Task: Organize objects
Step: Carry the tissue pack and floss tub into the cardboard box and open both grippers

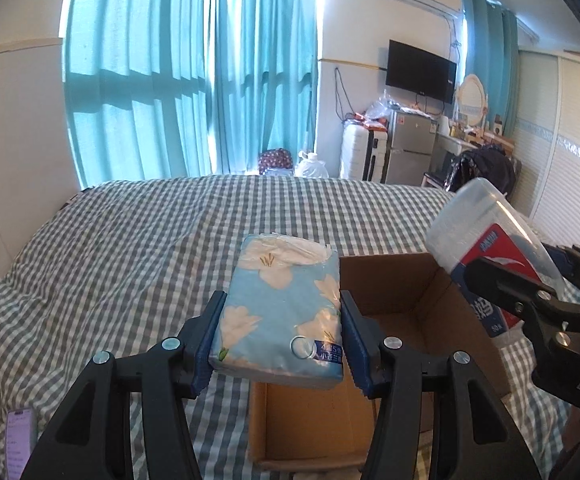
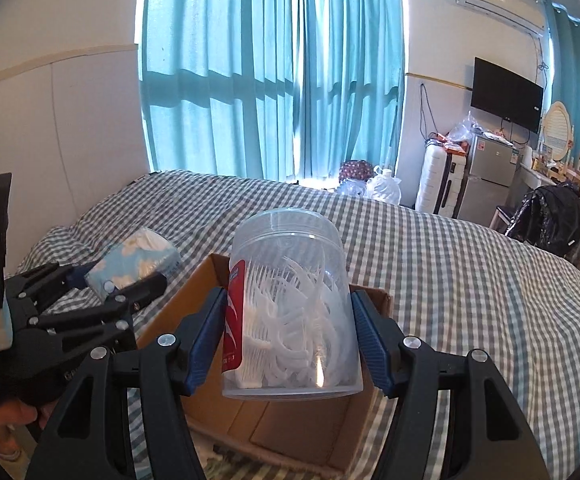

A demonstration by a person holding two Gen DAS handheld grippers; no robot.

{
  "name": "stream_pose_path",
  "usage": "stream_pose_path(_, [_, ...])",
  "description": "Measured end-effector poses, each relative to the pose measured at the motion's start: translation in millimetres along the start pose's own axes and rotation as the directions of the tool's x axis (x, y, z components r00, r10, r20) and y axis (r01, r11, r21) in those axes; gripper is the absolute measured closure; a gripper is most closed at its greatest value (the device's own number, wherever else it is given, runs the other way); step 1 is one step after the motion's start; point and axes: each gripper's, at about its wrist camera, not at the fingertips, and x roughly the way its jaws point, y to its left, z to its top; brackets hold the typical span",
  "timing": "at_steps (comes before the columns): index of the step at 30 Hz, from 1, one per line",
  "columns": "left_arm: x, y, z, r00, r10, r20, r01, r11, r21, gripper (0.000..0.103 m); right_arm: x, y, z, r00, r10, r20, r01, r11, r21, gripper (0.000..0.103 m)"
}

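My left gripper [image 1: 281, 340] is shut on a blue tissue pack [image 1: 281, 312] with white flowers, held above the left edge of an open cardboard box [image 1: 402, 292] on the bed. My right gripper [image 2: 290, 332] is shut on a clear plastic jar of white floss picks [image 2: 294, 312] with a red label, held over the same box [image 2: 273, 428]. In the left wrist view the jar [image 1: 486, 236] and right gripper [image 1: 530, 300] show at the right. In the right wrist view the left gripper [image 2: 125, 280] and tissue pack [image 2: 137, 260] show at the left.
The box sits on a bed with a grey-and-white checked cover [image 1: 129, 240]. A phone [image 1: 19, 440] lies at the bed's lower left. Teal curtains [image 1: 189, 72], a fridge [image 1: 410, 148], suitcase [image 1: 356, 152] and wall TV [image 1: 420, 70] stand beyond the bed.
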Motion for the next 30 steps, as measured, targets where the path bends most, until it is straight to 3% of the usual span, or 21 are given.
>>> stream_pose_path(9, [43, -16, -15, 0.997, -0.025, -0.071, 0.027, 0.999, 0.033, 0.048, 58, -16, -8, 0.997, -0.018, -0.075, 0.020, 1.000, 0.015, 0.041])
stream_pose_path(15, [57, -20, -26, 0.993, -0.004, -0.119, 0.010, 0.999, 0.051, 0.047, 66, -28, -19, 0.994, 0.011, -0.111, -0.003, 0.998, 0.066, 0.041])
stream_pose_path(19, [50, -27, -30, 0.993, 0.010, -0.117, -0.002, 0.997, 0.074, 0.042, 55, -33, -18, 0.995, 0.000, -0.097, 0.010, 0.995, 0.100, 0.040])
stream_pose_path(20, [46, -29, -30, 0.993, 0.016, -0.114, -0.007, 0.997, 0.079, 0.035, 50, -32, -17, 0.996, 0.002, -0.084, 0.006, 0.995, 0.099, 0.039])
stream_pose_path(22, [37, -30, -29, 0.994, 0.034, -0.104, -0.026, 0.996, 0.082, 0.019, 35, -30, -11, 0.999, 0.006, -0.048, -0.001, 0.995, 0.099, 0.024])
stream_pose_path(23, [31, -30, -28, 0.995, 0.046, -0.093, -0.038, 0.996, 0.079, 0.015, 26, -29, -9, 0.999, 0.004, -0.032, -0.001, 0.995, 0.096, 0.022])
stream_pose_path(30, [-22, -23, -17, 0.998, 0.052, -0.045, -0.051, 0.998, 0.027, 0.009, -41, -17, 9, 0.999, -0.038, 0.033, 0.037, 0.999, 0.032, 0.022])
